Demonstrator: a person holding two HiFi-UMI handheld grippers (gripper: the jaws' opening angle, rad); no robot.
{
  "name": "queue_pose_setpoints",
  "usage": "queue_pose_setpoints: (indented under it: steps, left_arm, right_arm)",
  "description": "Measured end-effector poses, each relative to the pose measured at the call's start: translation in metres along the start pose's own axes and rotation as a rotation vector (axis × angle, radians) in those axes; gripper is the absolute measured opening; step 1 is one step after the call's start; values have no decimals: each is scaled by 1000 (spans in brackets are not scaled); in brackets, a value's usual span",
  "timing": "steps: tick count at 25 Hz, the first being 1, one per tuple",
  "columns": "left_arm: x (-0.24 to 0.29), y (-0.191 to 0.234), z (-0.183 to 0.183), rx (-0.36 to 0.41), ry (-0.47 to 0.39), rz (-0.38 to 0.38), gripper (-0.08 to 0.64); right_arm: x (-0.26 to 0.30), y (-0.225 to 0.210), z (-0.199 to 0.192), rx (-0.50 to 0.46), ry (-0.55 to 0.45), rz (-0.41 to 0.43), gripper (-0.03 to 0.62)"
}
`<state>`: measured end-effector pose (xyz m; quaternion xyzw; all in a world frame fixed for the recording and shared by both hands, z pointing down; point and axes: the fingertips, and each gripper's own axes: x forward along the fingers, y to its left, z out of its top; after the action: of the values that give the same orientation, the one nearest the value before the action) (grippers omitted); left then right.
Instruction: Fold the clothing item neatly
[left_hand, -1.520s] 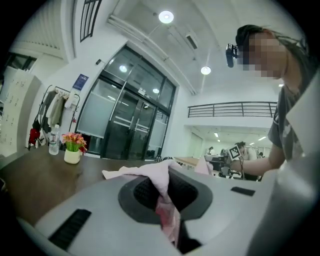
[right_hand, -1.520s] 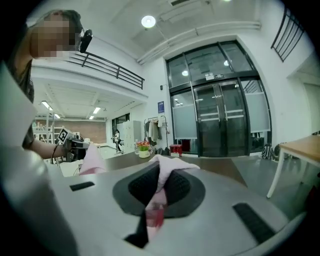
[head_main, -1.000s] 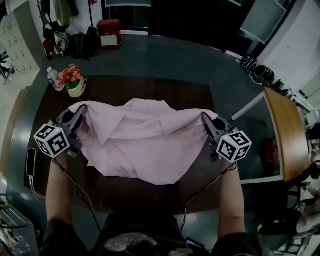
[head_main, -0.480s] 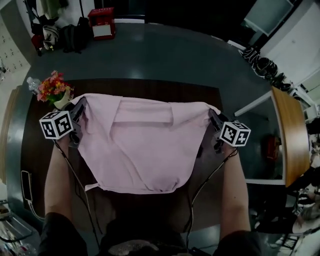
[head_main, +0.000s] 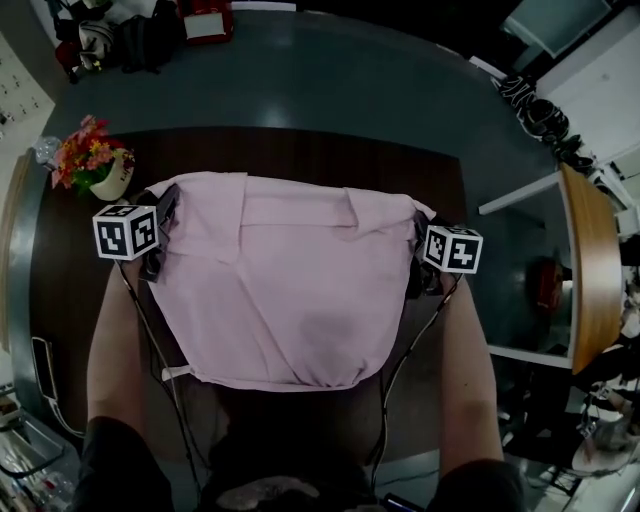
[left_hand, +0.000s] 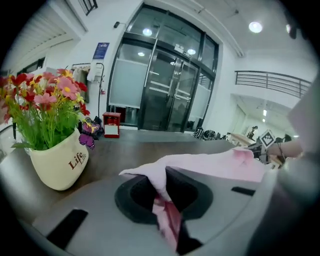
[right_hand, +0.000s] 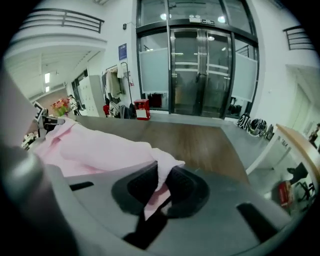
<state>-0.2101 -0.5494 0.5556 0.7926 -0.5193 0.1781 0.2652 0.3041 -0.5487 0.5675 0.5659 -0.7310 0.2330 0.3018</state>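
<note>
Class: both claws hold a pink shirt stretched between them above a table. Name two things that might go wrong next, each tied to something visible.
The left claw and right claw each pinch only a thin edge of the pink shirt, so a tug may pull it free. The flower pot stands near the left claw; a sideways swing might knock it.

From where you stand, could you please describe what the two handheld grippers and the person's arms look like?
The left gripper and right gripper are dark grey bodies, each carrying a white cube with black square markers. A dark cable trails from each along the forearm. The person wears a dark short-sleeved top.
</note>
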Motion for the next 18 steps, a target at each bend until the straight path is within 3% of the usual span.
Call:
queue_pose_setpoints:
  steps: [4, 8, 13, 18]
  left_arm:
    - [-3, -2, -2, 72, 5, 23, 56]
    - [-6, -5, -11, 153, 59, 38, 308]
    - [-34, 1, -21, 123, 68, 56, 336]
    - [-86, -36, -27, 121, -30, 71, 336]
  right_arm:
    - [-4, 0, 4, -13, -40, -24, 67]
    - [-12, 4, 0, -4, -40, -34, 167]
    - [-35, 6, -4, 103, -96, -58, 175]
    - [-92, 22, 2, 160, -266, -67, 173]
